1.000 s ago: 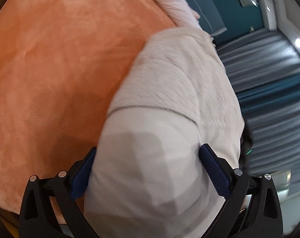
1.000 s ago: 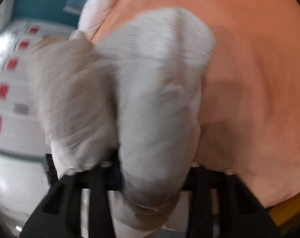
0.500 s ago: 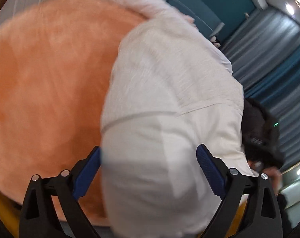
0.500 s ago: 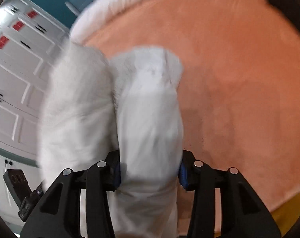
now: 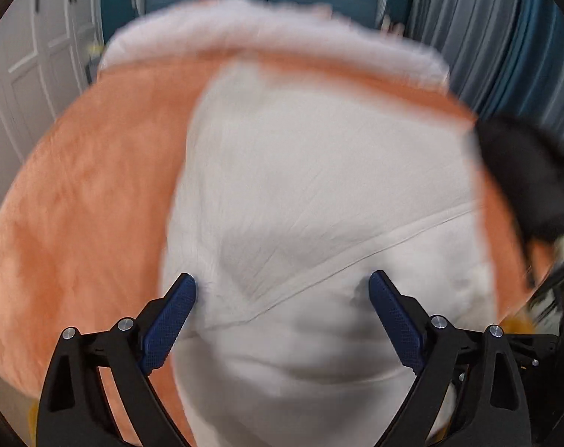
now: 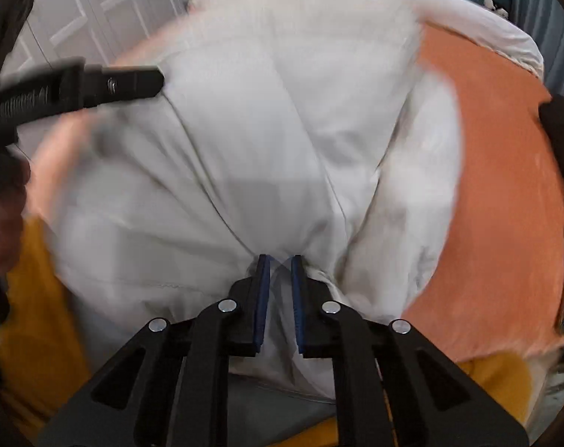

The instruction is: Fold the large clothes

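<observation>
One orange blanket [image 5: 81, 201] covers the bed and carries everything else; a white pillow [image 5: 267, 26] lies along its far edge. On the blanket lies the big white garment [image 5: 319, 171], bunched and creased, spread toward the near edge.

The left gripper [image 5: 282, 290] stands at its widest, its blue pads [image 5: 166, 320] either side of a thick fold, and I cannot tell whether they press on it. The right gripper [image 6: 281, 275] has just been closing and now pinches a thin gather of the cloth between nearly touching pads.

To do this fold well, I judge both hands should carry the held edge over together, keeping it taut and level, then lay it flat so the seams line up.

A black strap [image 6: 77, 87] at the left of the right-hand view bears small lettering, too blurred to read.
</observation>
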